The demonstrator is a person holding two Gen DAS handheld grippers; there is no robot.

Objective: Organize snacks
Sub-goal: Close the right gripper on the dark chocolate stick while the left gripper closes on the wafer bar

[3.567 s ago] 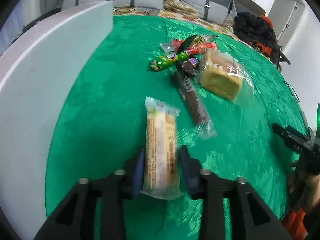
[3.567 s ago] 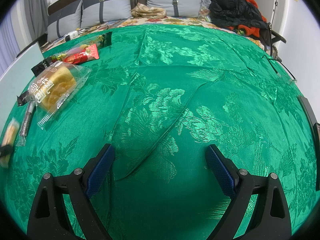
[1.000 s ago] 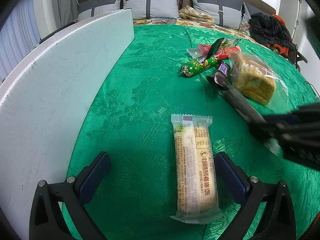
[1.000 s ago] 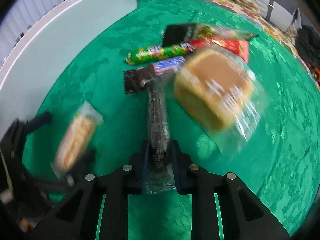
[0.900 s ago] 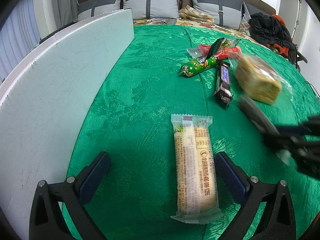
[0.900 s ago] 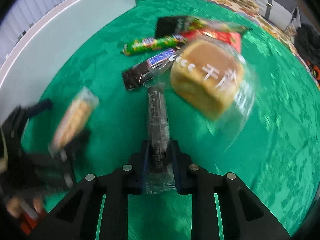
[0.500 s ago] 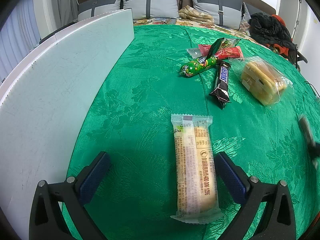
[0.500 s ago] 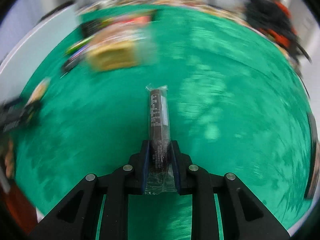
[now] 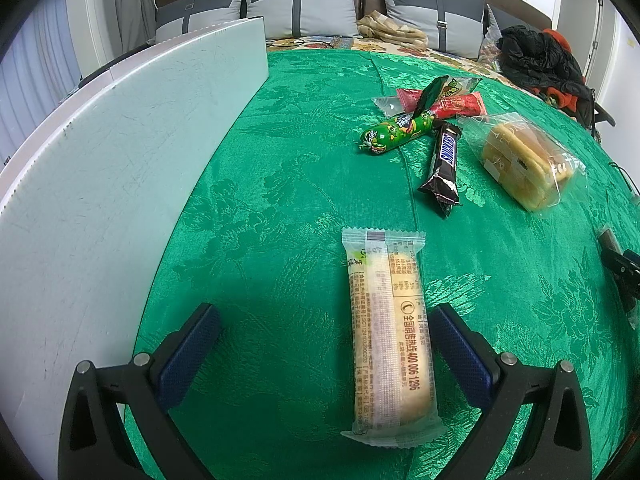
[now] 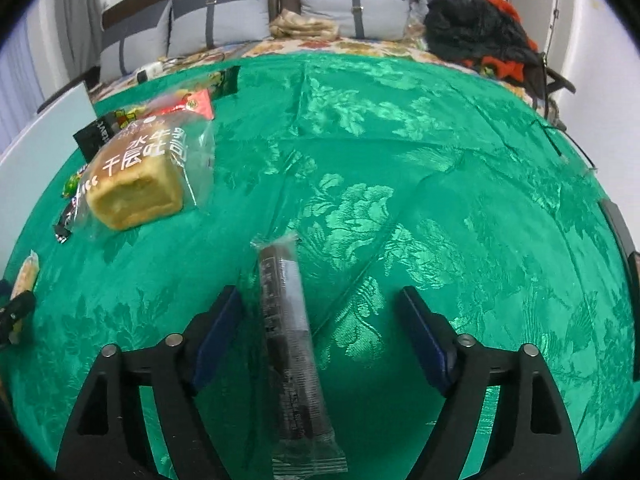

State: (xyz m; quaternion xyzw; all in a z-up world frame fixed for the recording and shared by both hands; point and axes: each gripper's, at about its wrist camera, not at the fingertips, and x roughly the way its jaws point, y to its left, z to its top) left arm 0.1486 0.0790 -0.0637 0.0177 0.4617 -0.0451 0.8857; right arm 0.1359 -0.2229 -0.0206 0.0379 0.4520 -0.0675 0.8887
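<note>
A long pale biscuit pack (image 9: 386,336) lies on the green cloth between the wide-open fingers of my left gripper (image 9: 324,354), nearer the right finger. A dark chocolate stick in a clear wrapper (image 10: 290,344) lies on the cloth between the open fingers of my right gripper (image 10: 320,338), close to the left finger. Further back lie a green sausage snack (image 9: 396,134), a Snickers bar (image 9: 444,162), a red packet (image 9: 460,105) and a bagged bread loaf (image 9: 520,160), which also shows in the right wrist view (image 10: 138,184).
A white board (image 9: 100,168) stands along the left edge of the cloth. Grey cushions (image 9: 304,4) and dark clothes (image 9: 536,60) sit behind the table. The right gripper's tip shows at the right edge of the left wrist view (image 9: 620,268).
My right gripper carried the chocolate stick away from the pile to the right, then opened; the stick now lies loose on the cloth. The bread loaf shifted. The left gripper stayed still and open.
</note>
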